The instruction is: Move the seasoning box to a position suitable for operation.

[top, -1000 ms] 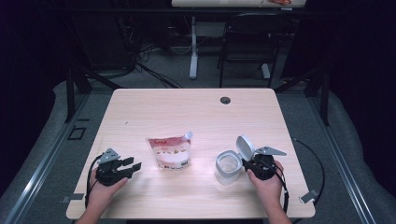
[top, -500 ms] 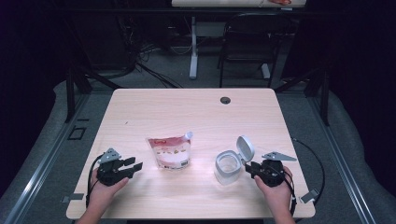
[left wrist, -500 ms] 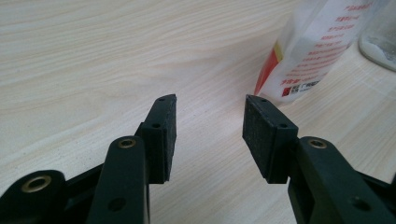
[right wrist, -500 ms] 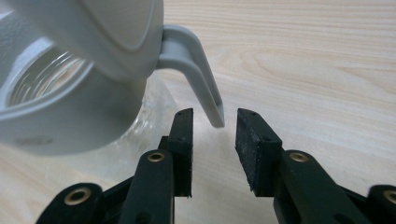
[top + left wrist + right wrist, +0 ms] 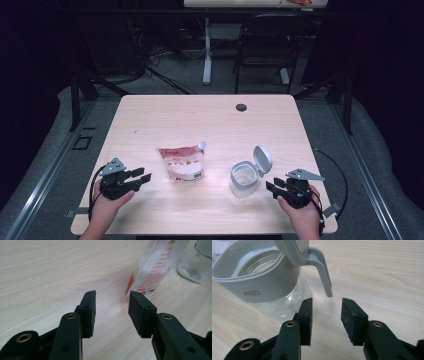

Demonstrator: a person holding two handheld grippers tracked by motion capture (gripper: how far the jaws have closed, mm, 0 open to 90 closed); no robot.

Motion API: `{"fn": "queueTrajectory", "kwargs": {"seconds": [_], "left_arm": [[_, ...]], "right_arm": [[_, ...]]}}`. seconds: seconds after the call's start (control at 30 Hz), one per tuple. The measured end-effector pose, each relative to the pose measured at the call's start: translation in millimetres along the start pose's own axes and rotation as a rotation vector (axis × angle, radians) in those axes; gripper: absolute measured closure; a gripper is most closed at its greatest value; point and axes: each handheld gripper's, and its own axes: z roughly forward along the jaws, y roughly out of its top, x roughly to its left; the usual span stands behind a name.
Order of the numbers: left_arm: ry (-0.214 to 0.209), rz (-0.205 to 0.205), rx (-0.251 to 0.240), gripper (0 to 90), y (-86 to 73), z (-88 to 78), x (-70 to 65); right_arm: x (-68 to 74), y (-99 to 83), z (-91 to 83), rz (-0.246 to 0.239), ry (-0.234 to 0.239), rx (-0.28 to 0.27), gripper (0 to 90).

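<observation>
Backing off rightward, my right gripper (image 5: 272,188) has just been opening, empty, beside the clear glass jar with grey flip lid (image 5: 245,176); my left gripper (image 5: 143,176), closing slightly, gapes empty near the red-and-white snack pouch (image 5: 181,162).

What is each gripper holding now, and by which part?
Nothing. The left gripper is open near the pouch with nothing between its jaws; the right gripper is open beside the jar, its jaws just opening, empty.
</observation>
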Motion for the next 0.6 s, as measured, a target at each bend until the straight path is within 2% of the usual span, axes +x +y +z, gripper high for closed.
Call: {"fn": "queueTrajectory", "kwargs": {"seconds": [0.23, 0.37, 0.6], "left_arm": [[0.001, -0.007, 0.004, 57.0, -2.0, 3.6, -2.6], [0.001, -0.008, 0.009, 56.9, -2.8, 3.7, -1.6], [0.001, -0.020, 0.010, 56.8, -4.2, 3.2, -0.1]], "right_arm": [[4.9, 6.8, -12.0, -0.011, 0.017, -0.082, 60.7], [10.2, 13.3, -16.3, -0.015, 0.027, -0.102, 60.3], [16.7, 22.9, -17.8, -0.022, 0.059, -0.128, 74.3]]}}
